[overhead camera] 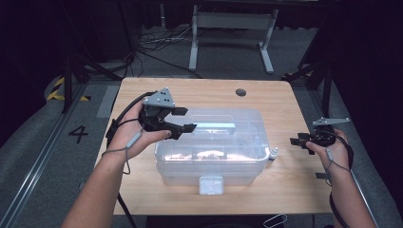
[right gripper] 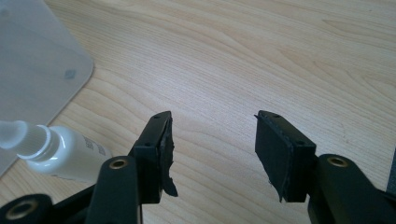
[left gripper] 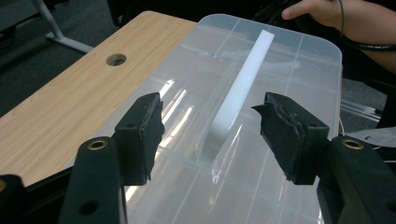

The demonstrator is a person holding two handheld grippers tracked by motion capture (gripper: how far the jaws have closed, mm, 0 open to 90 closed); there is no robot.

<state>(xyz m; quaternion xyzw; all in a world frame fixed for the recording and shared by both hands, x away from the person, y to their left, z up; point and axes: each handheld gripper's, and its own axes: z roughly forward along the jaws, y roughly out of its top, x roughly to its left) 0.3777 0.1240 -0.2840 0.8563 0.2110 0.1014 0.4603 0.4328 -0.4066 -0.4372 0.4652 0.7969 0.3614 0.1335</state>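
A clear plastic box [overhead camera: 211, 156] with a lid stands in the middle of the wooden table [overhead camera: 138, 95]. A white handle strip [overhead camera: 216, 126] runs along the lid's top. My left gripper [overhead camera: 186, 119] hovers over the lid's left end, jaws open. In the left gripper view the handle strip [left gripper: 243, 84] lies ahead between the open jaws of that gripper [left gripper: 208, 126], untouched. My right gripper [overhead camera: 298, 142] is held over bare table right of the box, open and empty. In the right gripper view a small white bottle [right gripper: 60, 149] lies left of this gripper [right gripper: 212, 140].
The small bottle [overhead camera: 273, 153] stands against the box's right side. A white latch [overhead camera: 211, 185] sits on the box's front wall. A cable hole [overhead camera: 241, 92] marks the table's far side. Beyond the table are a desk frame and cables on the floor.
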